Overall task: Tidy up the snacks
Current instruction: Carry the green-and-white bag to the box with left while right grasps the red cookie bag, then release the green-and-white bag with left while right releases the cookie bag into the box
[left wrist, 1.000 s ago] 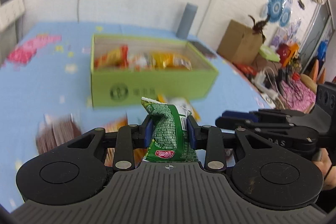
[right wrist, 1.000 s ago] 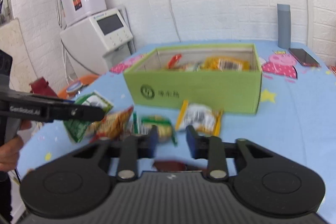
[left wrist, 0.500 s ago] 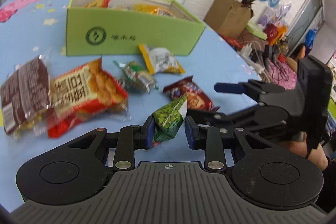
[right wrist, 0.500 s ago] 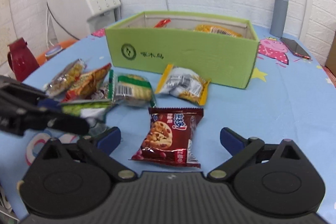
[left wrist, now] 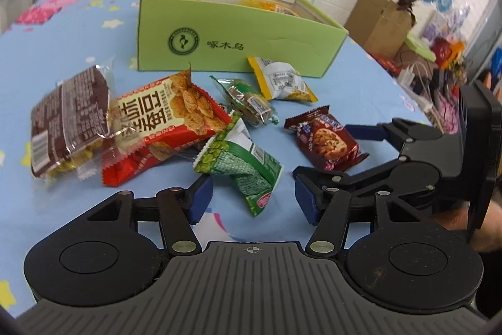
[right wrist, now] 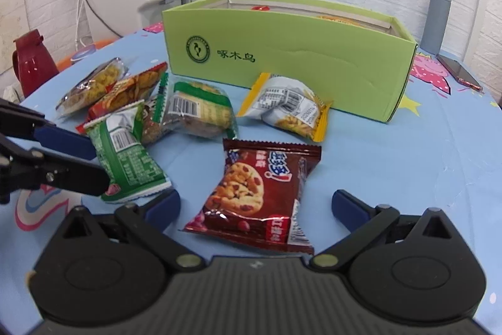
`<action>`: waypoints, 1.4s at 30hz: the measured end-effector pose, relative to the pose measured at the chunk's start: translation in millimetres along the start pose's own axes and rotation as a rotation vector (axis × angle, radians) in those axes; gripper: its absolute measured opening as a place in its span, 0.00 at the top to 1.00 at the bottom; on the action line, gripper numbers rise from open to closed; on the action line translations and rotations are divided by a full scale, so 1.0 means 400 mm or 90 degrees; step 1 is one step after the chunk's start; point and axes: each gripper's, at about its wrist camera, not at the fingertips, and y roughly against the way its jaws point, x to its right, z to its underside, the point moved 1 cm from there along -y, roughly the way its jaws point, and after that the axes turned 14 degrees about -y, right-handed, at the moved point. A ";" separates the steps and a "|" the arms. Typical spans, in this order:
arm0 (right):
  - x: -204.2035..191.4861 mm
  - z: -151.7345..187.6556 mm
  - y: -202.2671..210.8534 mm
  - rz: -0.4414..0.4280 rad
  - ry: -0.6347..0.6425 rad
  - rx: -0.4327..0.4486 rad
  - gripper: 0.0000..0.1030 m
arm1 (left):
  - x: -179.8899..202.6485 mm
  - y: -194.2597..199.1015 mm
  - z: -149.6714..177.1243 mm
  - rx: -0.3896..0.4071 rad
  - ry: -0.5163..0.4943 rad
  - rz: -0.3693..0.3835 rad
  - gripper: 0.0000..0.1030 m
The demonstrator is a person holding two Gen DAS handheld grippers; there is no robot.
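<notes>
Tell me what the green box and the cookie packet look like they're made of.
Green box: apparently matte cardboard; paler board edge shows along the rim, and the front wall is dented. Cookie packet: seemingly glossy plastic film, with glare, wrinkles and crimped serrated ends.

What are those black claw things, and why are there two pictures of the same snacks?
Each black claw is a grabbing tool that a person holds, one in each hand. A small camera sits on each tool and looks forward between its two blue-tipped fingers, so you get two pictures of one table from two sides.

The left tool has just been opening, and the green pea packet lies loose between its fingers on the blue tablecloth. The right tool has just been opening too; it stands wide around the dark red cookie packet without pinching it. So nothing is held.

More packets lie nearby: a yellow one, a red one and a brown one. Behind them stands a green box with some snacks already inside.
</notes>
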 end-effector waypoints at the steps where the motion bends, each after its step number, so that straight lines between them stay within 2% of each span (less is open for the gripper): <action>1: 0.001 -0.013 -0.001 0.005 -0.004 -0.020 0.01 | 0.001 -0.003 -0.002 0.002 0.011 -0.002 0.54; 3: 0.001 -0.028 0.009 -0.003 -0.021 -0.023 0.01 | 0.003 -0.014 -0.007 0.002 0.023 -0.021 0.52; 4: -0.004 -0.028 0.019 -0.022 -0.013 -0.009 0.01 | 0.003 -0.020 -0.010 0.000 0.026 -0.034 0.52; 6: -0.014 -0.027 0.023 -0.013 0.017 -0.021 0.01 | 0.003 -0.030 -0.017 -0.004 0.024 -0.047 0.52; 7: -0.013 -0.027 0.018 -0.002 0.029 -0.033 0.05 | 0.002 -0.037 -0.021 -0.009 0.025 -0.049 0.52; 10: -0.008 -0.038 0.009 -0.003 0.044 -0.064 0.27 | -0.002 -0.060 -0.033 -0.023 0.026 -0.049 0.52; 13: -0.004 -0.073 -0.003 -0.011 0.058 -0.102 0.38 | 0.000 -0.073 -0.036 -0.029 0.019 -0.058 0.54; 14: -0.004 -0.073 -0.003 -0.011 0.058 -0.102 0.45 | 0.001 -0.076 -0.038 -0.030 0.015 -0.061 0.57; 15: -0.002 -0.077 -0.002 -0.019 0.057 -0.108 0.49 | 0.003 -0.078 -0.039 -0.031 0.007 -0.059 0.75; 16: -0.001 -0.078 0.002 -0.021 0.053 -0.113 0.50 | 0.004 -0.079 -0.040 -0.034 0.003 -0.051 0.79; 21: 0.002 -0.019 0.065 -0.034 0.036 -0.106 0.52 | 0.018 -0.027 -0.017 -0.032 -0.013 -0.023 0.90; 22: 0.006 0.002 0.102 -0.050 0.012 -0.101 0.52 | 0.024 -0.008 -0.014 -0.027 -0.016 -0.007 0.93; 25: 0.003 0.006 0.138 -0.067 -0.002 -0.086 0.52 | 0.039 0.039 -0.032 -0.007 -0.018 0.043 0.93; 26: -0.005 -0.022 0.173 -0.081 -0.007 -0.056 0.52 | 0.042 0.050 -0.050 0.006 -0.025 0.053 0.93; 27: -0.005 -0.022 0.173 -0.081 -0.007 -0.056 0.52 | 0.044 0.057 -0.068 0.018 -0.032 0.056 0.93; 28: -0.011 -0.044 0.187 -0.084 -0.004 -0.038 0.52 | 0.045 0.064 -0.096 0.026 -0.038 0.052 0.93; 29: -0.015 -0.101 0.210 -0.086 0.002 0.003 0.52 | 0.042 0.068 -0.123 0.034 -0.042 0.046 0.93; 30: -0.015 -0.101 0.210 -0.086 0.002 0.003 0.52 | 0.037 0.071 -0.153 0.047 -0.047 0.042 0.93; 33: -0.004 -0.208 0.209 -0.082 0.003 0.056 0.52 | 0.007 0.064 -0.261 0.083 -0.056 0.023 0.93; 34: 0.010 -0.284 0.172 -0.076 0.001 0.069 0.52 | -0.008 0.051 -0.300 0.088 -0.057 0.016 0.93; 35: 0.010 -0.284 0.172 -0.076 0.001 0.069 0.52 | -0.023 0.036 -0.334 0.088 -0.057 0.009 0.93; 37: 0.026 -0.355 0.109 -0.050 0.005 0.076 0.51 | -0.064 -0.015 -0.403 0.078 -0.054 -0.002 0.93; 42: 0.083 -0.469 -0.099 -0.016 -0.011 0.027 0.50 | -0.162 -0.184 -0.508 0.010 -0.033 -0.031 0.93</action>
